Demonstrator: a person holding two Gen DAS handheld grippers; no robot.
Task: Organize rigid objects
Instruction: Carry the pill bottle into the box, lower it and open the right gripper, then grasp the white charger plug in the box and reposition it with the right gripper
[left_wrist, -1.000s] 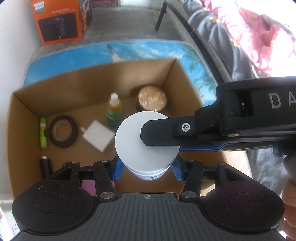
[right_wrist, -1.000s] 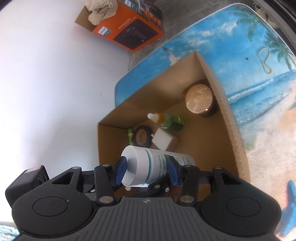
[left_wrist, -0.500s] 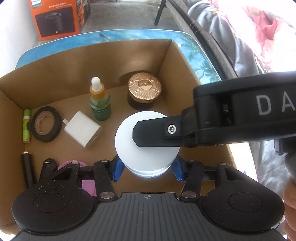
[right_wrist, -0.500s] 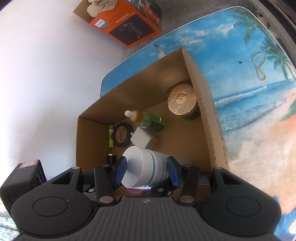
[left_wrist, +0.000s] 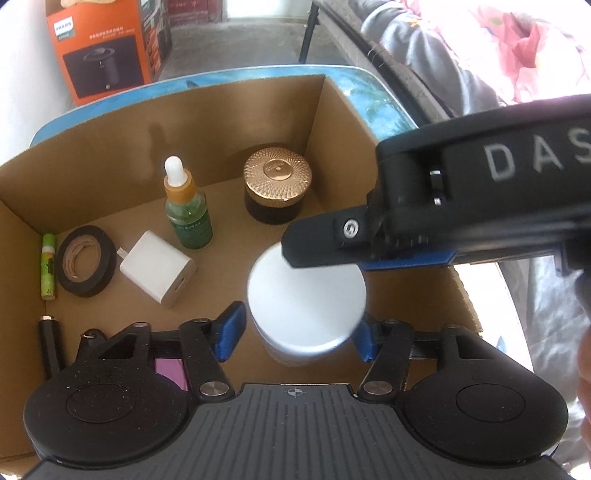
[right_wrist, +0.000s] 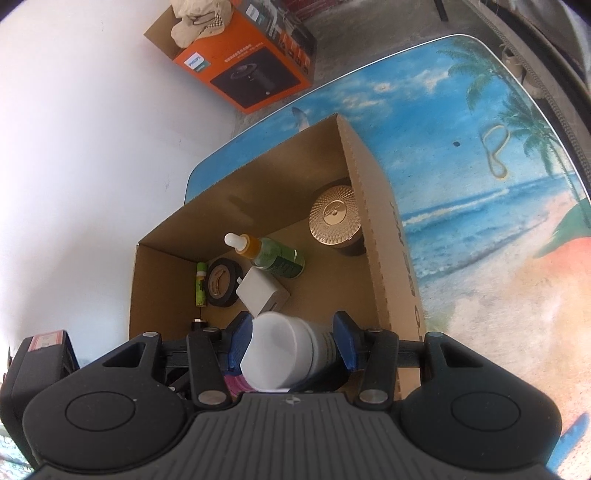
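Note:
A white-capped plastic bottle hangs low inside the cardboard box, near its right wall. My left gripper straddles the bottle; its jaws are opening, and a gap shows between the left blue pad and the bottle. In the right wrist view my right gripper is shut on the same bottle, both blue pads pressing on its sides. A black finger of the right gripper crosses over the white cap in the left wrist view.
On the box floor are a green dropper bottle, a gold-lidded jar, a white charger, a black tape roll, a green stick, a black cylinder and something pink. An orange carton stands behind the beach-print table.
Both grippers and the bottle have sunk deeper into the box. The left jaws have widened, leaving a gap beside the bottle. The right gripper keeps its grip.

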